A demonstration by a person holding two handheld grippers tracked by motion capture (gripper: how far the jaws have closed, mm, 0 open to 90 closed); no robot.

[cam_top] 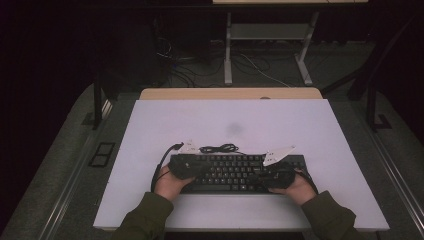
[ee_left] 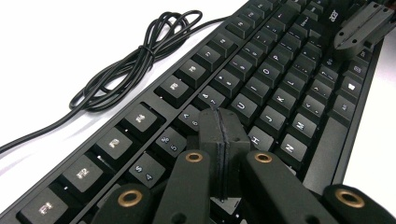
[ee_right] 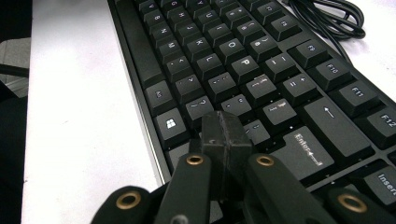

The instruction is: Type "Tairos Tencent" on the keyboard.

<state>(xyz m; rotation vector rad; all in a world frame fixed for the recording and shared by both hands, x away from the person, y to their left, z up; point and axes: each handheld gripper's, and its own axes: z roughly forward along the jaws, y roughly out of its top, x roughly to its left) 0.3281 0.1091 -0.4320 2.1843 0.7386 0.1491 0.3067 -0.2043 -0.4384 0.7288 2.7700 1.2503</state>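
In the high view, a black rectangular keyboard (cam_top: 237, 172) is seen lying flat near the front edge of a matte white table (cam_top: 240, 125). The left gripper (cam_top: 186, 166) is held over the keyboard's left end and the right gripper (cam_top: 276, 177) over its right end, each carried in a hand from an olive sleeve. A thin black cable (cam_top: 218, 148) lies bunched in loops just behind the keyboard.

In the left gripper view, the jaws are seen pressed flat together, nothing between them, their squared matte tip hovering above the keyboard's (ee_left: 261, 93) number and letter rows. Glossy sculpted keycaps with pale legends are shown, and the looped cable (ee_left: 126, 65) lies on the table beside the function row.

In the right gripper view, the jaws are likewise closed on nothing, their tip poised over the keyboard's (ee_right: 243, 70) lower right keys, near the Enter key (ee_right: 306, 151).
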